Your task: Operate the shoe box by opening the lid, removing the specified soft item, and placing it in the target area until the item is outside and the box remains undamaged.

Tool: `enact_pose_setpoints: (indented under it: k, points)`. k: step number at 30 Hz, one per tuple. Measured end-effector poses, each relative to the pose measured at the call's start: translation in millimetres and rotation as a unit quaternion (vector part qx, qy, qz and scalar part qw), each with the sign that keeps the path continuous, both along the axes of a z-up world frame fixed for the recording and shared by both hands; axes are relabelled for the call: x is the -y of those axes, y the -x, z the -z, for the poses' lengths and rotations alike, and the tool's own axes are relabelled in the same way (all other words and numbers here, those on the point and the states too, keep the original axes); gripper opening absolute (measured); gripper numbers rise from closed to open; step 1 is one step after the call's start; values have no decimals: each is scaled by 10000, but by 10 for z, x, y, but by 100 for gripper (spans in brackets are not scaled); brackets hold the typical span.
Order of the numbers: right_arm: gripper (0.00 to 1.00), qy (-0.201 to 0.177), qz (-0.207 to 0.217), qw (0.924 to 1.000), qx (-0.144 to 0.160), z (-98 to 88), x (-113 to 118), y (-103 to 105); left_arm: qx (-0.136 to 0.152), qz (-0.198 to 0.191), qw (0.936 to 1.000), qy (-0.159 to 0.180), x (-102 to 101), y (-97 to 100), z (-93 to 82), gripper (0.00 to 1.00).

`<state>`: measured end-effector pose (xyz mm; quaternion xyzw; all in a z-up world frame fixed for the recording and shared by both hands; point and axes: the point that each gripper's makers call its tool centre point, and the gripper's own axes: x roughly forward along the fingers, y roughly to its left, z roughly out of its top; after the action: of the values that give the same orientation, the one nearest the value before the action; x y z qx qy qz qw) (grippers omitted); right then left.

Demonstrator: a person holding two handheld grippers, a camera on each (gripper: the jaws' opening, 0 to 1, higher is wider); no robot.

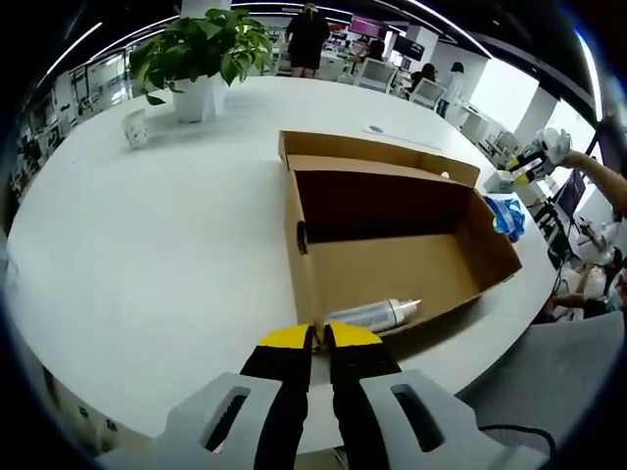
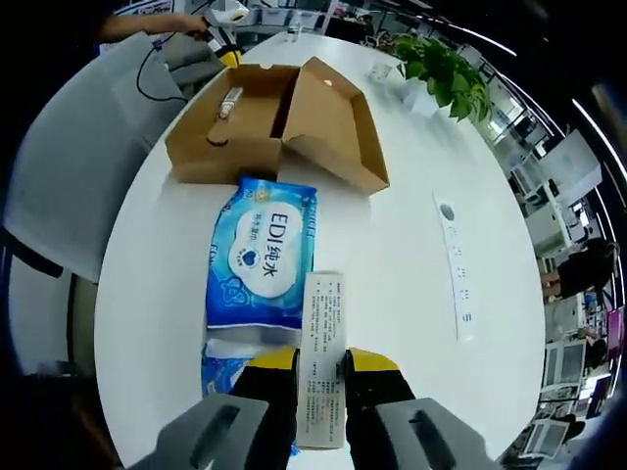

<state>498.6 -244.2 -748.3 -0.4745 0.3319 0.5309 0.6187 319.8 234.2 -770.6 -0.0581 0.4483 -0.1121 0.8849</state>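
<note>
the right hand-held gripper (image 2: 320, 370) hovers low over the white worktop (image 2: 411, 245), its jaws closed on the white end flap of a blue wipes pack (image 2: 261, 253), which lies flat outside the open shoe box (image 2: 269, 122). the left hand-held gripper (image 1: 319, 338) hangs just before the box's near wall, jaws pressed together on nothing. a spray can (image 1: 374, 313) lies inside the box.

Left gripper view: the bottle (image 1: 373, 314) in the box (image 1: 392, 245) is partly hidden behind the near wall. Right gripper view: a white packet's (image 2: 321, 357) lower end is hidden between the fingers (image 2: 270, 387); its small print is illegible.
</note>
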Motion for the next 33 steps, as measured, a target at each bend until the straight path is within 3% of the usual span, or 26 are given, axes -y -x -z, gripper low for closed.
enact_pose_setpoints:
  k: [25,33]
  points:
    - [14,386,233,9989,-99,547,433,-231,-38,-33,10000,-52,5,2,-9,4]
    - [14,542,189,9983,-110,627,565,-264,-59,-13,9999,-84,11,-4,-6,4]
